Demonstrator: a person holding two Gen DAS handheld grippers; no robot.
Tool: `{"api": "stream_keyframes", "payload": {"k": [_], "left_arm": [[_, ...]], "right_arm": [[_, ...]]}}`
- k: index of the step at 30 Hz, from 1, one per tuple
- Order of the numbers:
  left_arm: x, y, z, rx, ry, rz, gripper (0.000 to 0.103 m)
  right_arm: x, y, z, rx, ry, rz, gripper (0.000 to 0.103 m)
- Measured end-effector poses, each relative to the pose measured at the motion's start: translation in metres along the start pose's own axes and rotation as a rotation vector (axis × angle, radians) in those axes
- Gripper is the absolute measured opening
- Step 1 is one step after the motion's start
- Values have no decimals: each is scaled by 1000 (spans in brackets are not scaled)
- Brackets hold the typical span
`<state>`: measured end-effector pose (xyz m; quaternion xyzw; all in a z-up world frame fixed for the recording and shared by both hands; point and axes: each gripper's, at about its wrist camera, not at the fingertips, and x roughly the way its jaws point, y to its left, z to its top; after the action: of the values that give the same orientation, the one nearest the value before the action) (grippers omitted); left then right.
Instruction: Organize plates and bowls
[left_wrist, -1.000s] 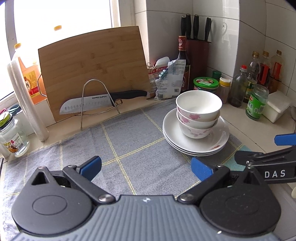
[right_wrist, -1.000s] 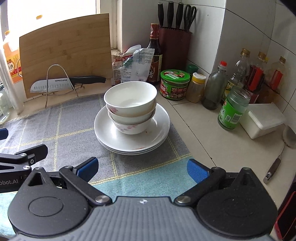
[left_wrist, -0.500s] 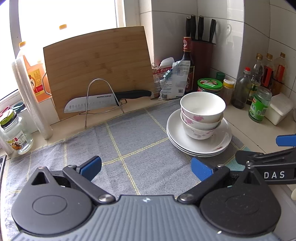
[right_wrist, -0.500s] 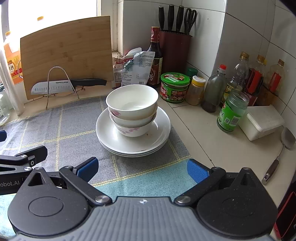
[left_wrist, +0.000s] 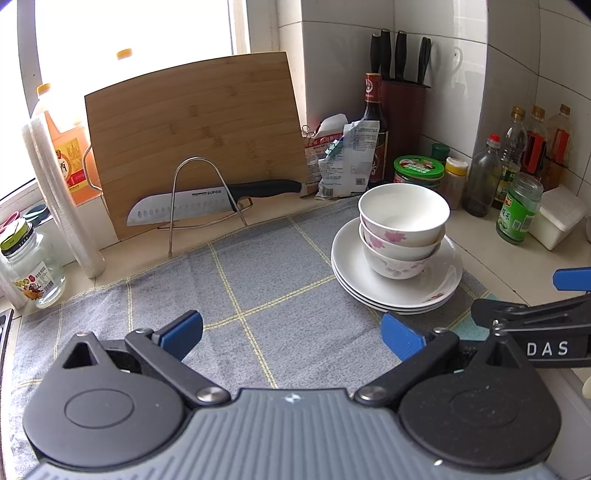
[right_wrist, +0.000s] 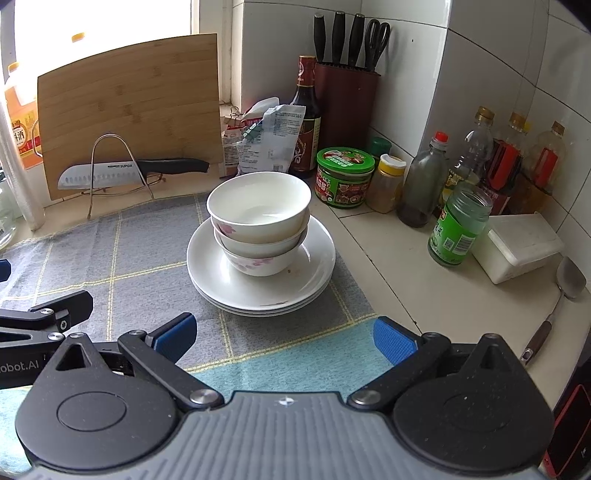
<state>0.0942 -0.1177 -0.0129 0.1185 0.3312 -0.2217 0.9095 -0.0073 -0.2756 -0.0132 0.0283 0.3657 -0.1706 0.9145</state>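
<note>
Stacked bowls (right_wrist: 258, 221) on plates (right_wrist: 310, 280) sit dead ahead of my right hand-held gripper (right_wrist: 284, 338), ahead-right of my left hand-held gripper (left_wrist: 291, 332); both spread, empty, right nearer.

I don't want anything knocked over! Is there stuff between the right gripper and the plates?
No. In the right wrist view, only bare cloth lies between the open right gripper and the plates.
</note>
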Motion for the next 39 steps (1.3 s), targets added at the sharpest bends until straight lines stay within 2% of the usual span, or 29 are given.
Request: {"api": "stream_keyframes", "payload": {"k": [39], "left_arm": [[-1,0,1,0,-2,-13,102]], "right_arm": [[-4,-1,-1,15,-8,-12,103]]}}
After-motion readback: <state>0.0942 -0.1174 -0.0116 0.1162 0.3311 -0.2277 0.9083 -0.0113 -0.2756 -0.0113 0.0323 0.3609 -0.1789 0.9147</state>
